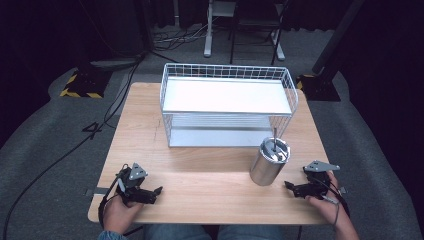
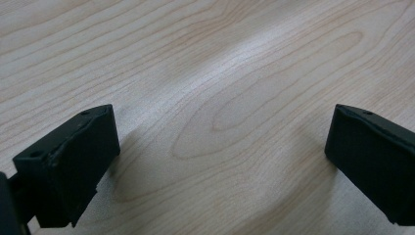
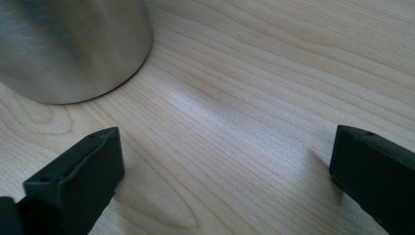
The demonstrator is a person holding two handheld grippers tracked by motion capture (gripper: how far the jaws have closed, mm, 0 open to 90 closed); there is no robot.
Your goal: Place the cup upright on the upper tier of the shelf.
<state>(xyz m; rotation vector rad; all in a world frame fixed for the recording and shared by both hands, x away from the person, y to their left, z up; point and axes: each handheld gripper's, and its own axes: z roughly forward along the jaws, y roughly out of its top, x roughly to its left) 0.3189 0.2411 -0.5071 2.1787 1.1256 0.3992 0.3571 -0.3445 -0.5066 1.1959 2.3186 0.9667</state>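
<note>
A brushed steel cup [image 1: 269, 162] stands upright on the wooden table [image 1: 200, 170], right of centre, with a thin metal rod sticking up out of it. Its lower wall [image 3: 68, 44] fills the top left of the right gripper view. My right gripper [image 1: 291, 187] rests low near the table's front right, just right of the cup, open with nothing between its jaws [image 3: 225, 171]. My left gripper [image 1: 156, 192] lies near the front left edge, held by a hand, open over bare wood [image 2: 220, 147].
A white wire shelf rack [image 1: 227, 105] with two levels stands at the back centre of the table, just behind the cup. Beyond the table are a grey carpet, cables, and stand bases with yellow-black tape [image 1: 82, 85].
</note>
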